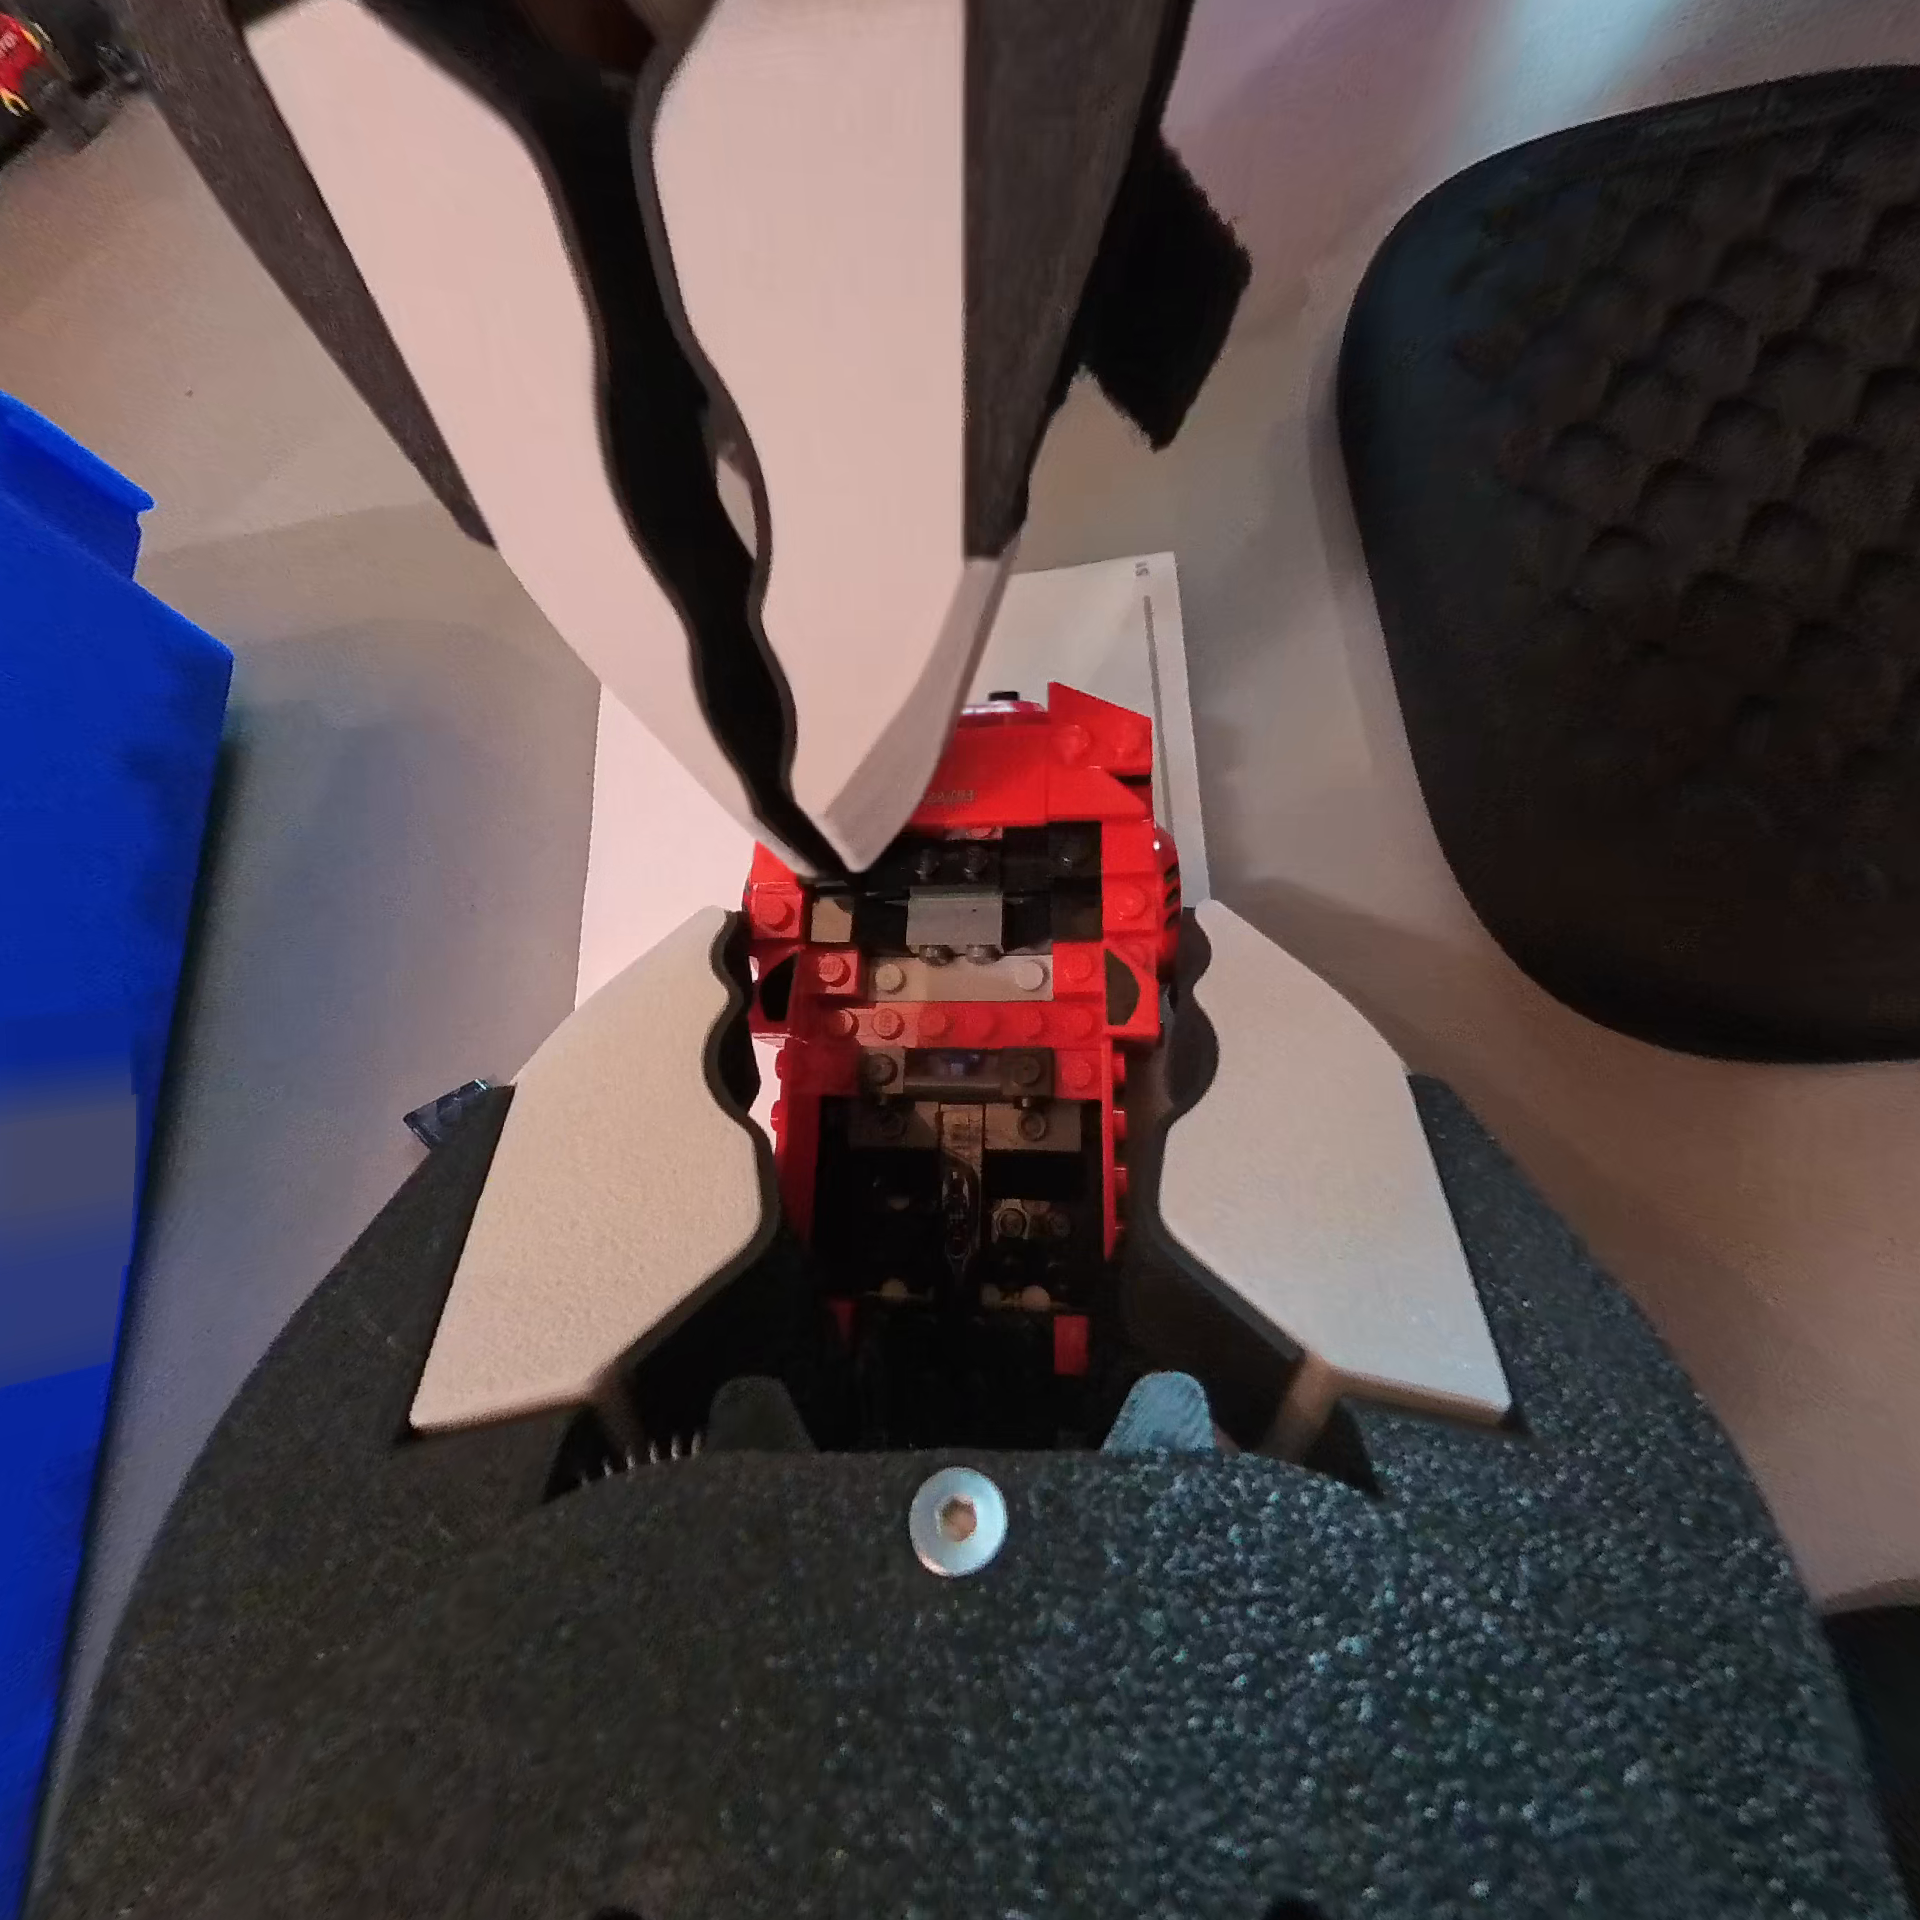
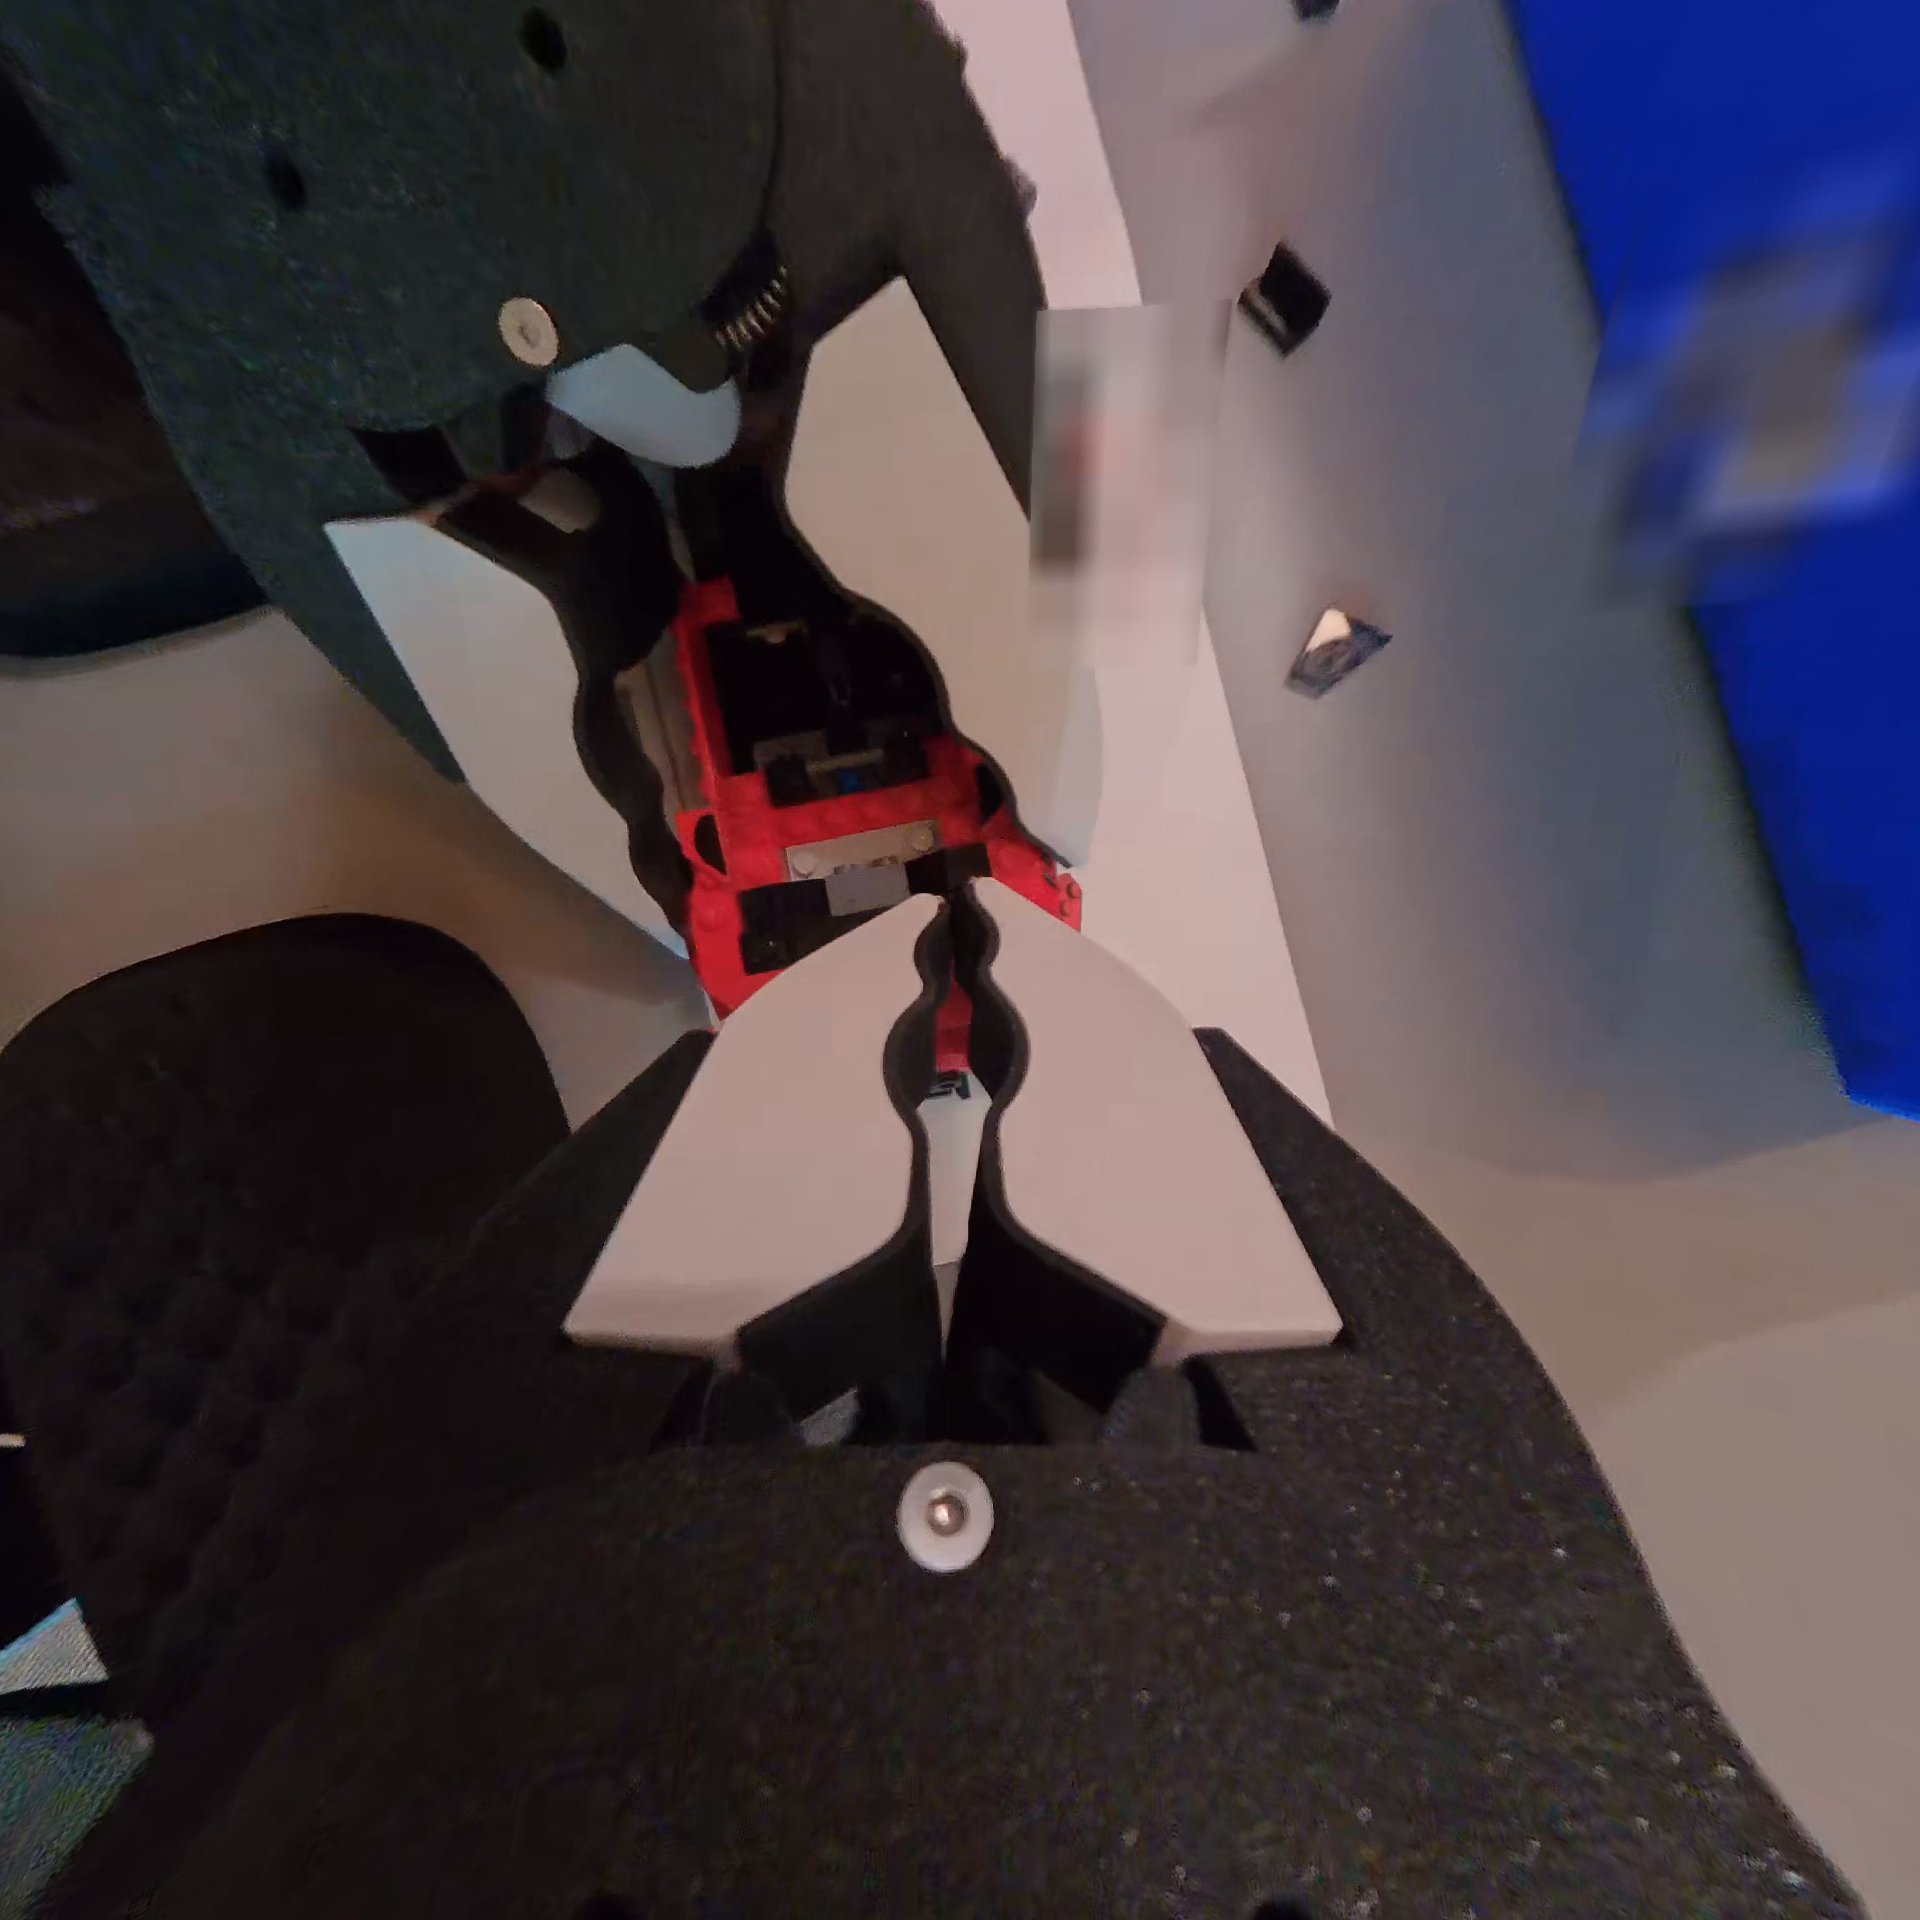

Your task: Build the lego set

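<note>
A red and black lego car [image 1: 1081, 790] lies on a white sheet, held from both sides by my left gripper [image 1: 956, 935], which is shut on it. My right gripper [image 1: 831, 864] comes down from above, jaws together, with its tips touching the car's black and grey top near its left edge. In the right wrist view my right gripper [image 2: 951, 906] is shut at the car [image 2: 831, 821], and the left gripper [image 2: 873, 883] clamps the car from the far side. I cannot tell whether a small piece is pinched in the right tips.
A blue bin [image 1: 83, 935] stands at the left; it also shows in the right wrist view [image 2: 1766, 312]. A black textured cushion [image 1: 1662, 540] lies at the right. The white sheet [image 1: 655, 831] lies under the car. Small dark loose pieces [image 2: 1335, 649] lie on the table. My two grippers' fingertips are within a few centimetres of each other.
</note>
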### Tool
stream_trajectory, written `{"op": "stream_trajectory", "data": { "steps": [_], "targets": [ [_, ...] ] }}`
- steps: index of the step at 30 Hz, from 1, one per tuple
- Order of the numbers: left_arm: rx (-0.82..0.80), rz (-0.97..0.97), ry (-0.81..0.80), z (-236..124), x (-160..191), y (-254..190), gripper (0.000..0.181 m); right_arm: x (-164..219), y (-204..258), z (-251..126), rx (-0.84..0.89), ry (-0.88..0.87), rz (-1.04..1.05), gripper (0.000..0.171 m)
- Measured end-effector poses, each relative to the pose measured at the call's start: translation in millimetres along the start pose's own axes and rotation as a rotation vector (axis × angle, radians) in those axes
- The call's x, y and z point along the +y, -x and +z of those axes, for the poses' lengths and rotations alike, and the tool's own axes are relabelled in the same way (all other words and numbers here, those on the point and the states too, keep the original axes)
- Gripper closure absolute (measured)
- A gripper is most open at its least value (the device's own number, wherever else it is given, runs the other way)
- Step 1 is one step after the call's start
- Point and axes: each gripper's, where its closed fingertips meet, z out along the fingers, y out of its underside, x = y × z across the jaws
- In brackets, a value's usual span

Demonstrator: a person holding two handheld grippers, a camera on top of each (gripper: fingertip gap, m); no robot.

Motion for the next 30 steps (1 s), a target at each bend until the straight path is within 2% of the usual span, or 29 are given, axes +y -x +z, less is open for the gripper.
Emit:
{"op": "stream_trajectory", "data": {
  "steps": [8, 13, 18, 23, 24, 26, 28, 30],
  "targets": [
    [0.006, -0.003, 0.0, 0.5, -0.3, -0.7, 0.104, -0.5, -0.2, 2.5, -0.003, 0.081, 0.098, 0.171],
    [0.011, -0.004, -0.003, 1.0, -0.8, -1.6, 0.104, 0.2, 0.1, 3.0, 0.033, 0.075, 0.07, 0.171],
    [0.006, 0.003, -0.01, 2.1, -2.2, -2.1, 0.104, 3.0, 11.8, 9.9, -0.012, 0.06, 0.058, 0.171],
    [0.002, 0.001, -0.021, 1.8, -2.5, -1.4, 0.104, -10.2, 3.7, -16.1, -0.029, -0.106, 0.092, 0.17],
    [0.003, 0.001, -0.022, 1.8, -2.6, -1.4, 0.104, -6.8, -1.4, -22.7, -0.008, -0.123, 0.1, 0.148],
    [0.003, 0.001, -0.023, 1.7, -2.6, -1.4, 0.104, 2.7, -1.0, -30.2, -0.023, -0.143, 0.1, 0.132],
    [0.003, 0.003, -0.024, 1.7, -2.6, -1.6, 0.104, 11.5, 2.8, -30.6, -0.039, -0.166, 0.081, 0.105],
    [0.003, 0.003, -0.025, 1.7, -2.6, -1.6, 0.104, 20.7, 7.7, -23.9, -0.048, -0.183, 0.028, 0.094]
  ]
}}
